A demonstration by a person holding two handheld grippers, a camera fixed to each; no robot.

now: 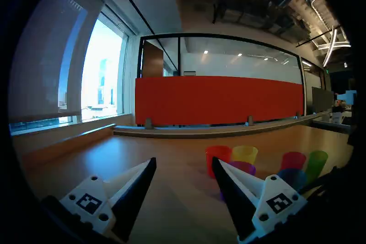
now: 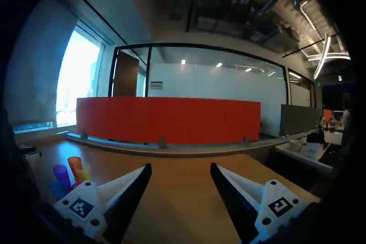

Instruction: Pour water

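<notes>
Several coloured plastic cups stand in a group on the wooden table (image 1: pixel 183 189): a red cup (image 1: pixel 217 158), a yellow cup (image 1: pixel 244 154), a purple cup (image 1: pixel 244 167), a pink cup (image 1: pixel 293 159), a green cup (image 1: pixel 316 163) and a blue cup (image 1: pixel 293 177). My left gripper (image 1: pixel 183 170) is open just short of them, its right finger (image 1: pixel 233 193) overlapping the purple one. In the right gripper view the same cups sit far left: purple cup (image 2: pixel 61 176), orange-red cup (image 2: pixel 74 165). My right gripper (image 2: pixel 180 170) is open over bare table (image 2: pixel 183 198), holding nothing.
A long red partition (image 1: pixel 219 100) on a low ledge runs across the back of the table. Windows (image 1: pixel 103 77) are on the left. A neighbouring desk with items (image 2: pixel 311 150) lies to the right past the table edge.
</notes>
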